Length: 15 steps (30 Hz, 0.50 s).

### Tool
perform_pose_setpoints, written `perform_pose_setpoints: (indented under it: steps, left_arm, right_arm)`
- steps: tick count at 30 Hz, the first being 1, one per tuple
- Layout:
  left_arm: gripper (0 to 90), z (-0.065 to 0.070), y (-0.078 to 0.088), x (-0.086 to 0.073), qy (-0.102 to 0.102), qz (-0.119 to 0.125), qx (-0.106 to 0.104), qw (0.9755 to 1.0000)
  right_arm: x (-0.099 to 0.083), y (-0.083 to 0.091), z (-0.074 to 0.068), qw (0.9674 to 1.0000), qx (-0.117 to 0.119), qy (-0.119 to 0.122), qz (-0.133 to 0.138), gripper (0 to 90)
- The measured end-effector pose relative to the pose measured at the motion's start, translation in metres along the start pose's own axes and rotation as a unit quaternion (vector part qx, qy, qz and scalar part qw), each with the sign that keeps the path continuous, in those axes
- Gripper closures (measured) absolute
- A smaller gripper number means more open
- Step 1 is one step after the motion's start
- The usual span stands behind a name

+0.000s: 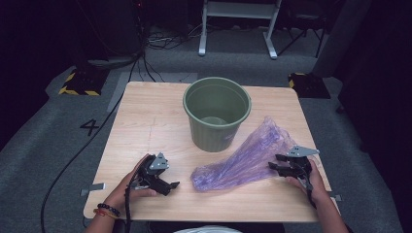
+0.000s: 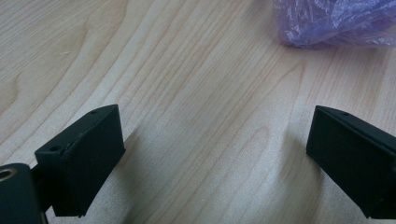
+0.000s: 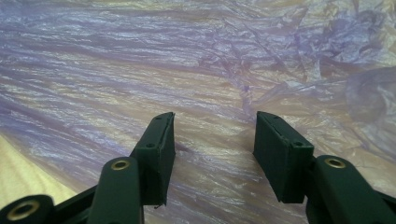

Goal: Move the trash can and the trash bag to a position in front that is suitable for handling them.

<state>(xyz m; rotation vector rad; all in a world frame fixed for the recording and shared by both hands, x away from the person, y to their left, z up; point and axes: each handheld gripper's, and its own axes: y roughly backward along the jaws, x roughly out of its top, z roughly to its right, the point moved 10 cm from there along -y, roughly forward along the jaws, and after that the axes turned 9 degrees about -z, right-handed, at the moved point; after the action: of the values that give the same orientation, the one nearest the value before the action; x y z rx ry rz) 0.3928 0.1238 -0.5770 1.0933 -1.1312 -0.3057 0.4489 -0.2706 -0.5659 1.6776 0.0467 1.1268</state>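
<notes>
Fingers (image 3: 161,140) of right gripper (image 3: 212,140) parted, ungripped, over crinkled purple bag (image 3: 196,60); left gripper (image 2: 215,154) spread wide, bag lying well apart.

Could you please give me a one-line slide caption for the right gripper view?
Right gripper, jaws open, poised over the crumpled purple bag.

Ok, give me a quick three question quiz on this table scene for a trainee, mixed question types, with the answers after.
1. True or false: the purple plastic bag lies inside the green bucket.
2. Which hand-held gripper is at the bag: A the left hand-held gripper, B the right hand-held gripper?
3. What lies between the left one's open jaws?

Key
1. False: it lies on the wooden table, beside the upright bucket.
2. B; its jaws stand open over the plastic.
3. Bare table.
</notes>
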Motion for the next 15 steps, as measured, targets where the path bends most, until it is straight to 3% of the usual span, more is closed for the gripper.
perform_pose_setpoints:
  steps: [6, 9, 15]
  left_arm:
    - [3.8, 0.0, 0.0, 0.0, 0.001, -0.001, 0.0, 1.0]
    - [3.8, 0.0, 0.0, 0.0, 0.001, -0.001, 0.0, 1.0]
    - [3.7, 0.0, 0.0, 0.0, 0.0, 0.0, -0.001, 1.0]
  right_arm:
    - [0.005, -0.003, 0.009, 0.9998, 0.0, 0.018, -0.005, 46.9]
    - [0.009, -0.006, 0.015, 0.9996, -0.011, 0.025, -0.008, 46.4]
    - [0.014, -0.01, 0.028, 0.9994, -0.03, 0.018, -0.009, 44.9]
